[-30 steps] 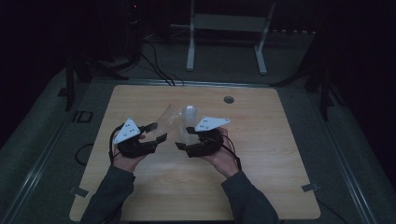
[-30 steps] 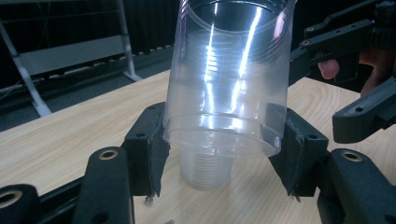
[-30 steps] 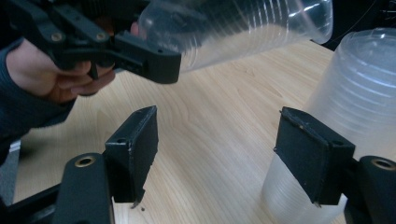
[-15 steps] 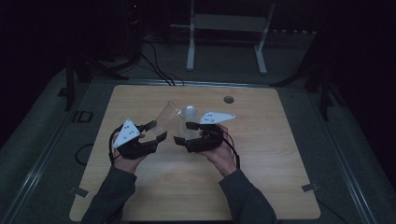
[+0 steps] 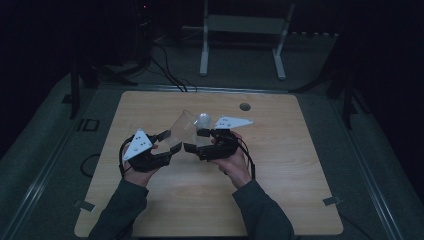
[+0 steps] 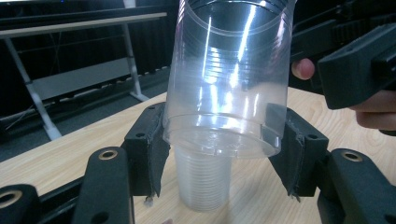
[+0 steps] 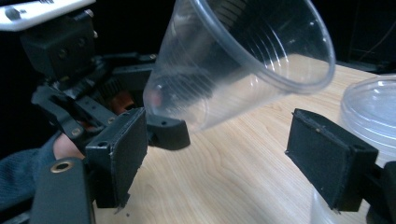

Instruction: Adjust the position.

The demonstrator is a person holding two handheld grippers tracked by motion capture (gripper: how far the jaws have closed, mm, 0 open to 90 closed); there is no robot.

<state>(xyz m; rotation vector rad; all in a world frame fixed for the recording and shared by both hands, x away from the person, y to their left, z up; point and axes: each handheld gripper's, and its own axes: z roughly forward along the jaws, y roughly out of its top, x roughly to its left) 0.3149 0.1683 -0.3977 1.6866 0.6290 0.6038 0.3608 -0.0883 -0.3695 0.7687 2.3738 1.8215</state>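
Item: clear cup (image 6: 229,74), clamped at its base by the left gripper (image 6: 219,149), tilted above the surface (image 5: 280,200). Right gripper (image 7: 219,154), beside the cup: jaws just opened, nothing between them (likely a completed handover). Second cup (image 6: 203,179) stands below.
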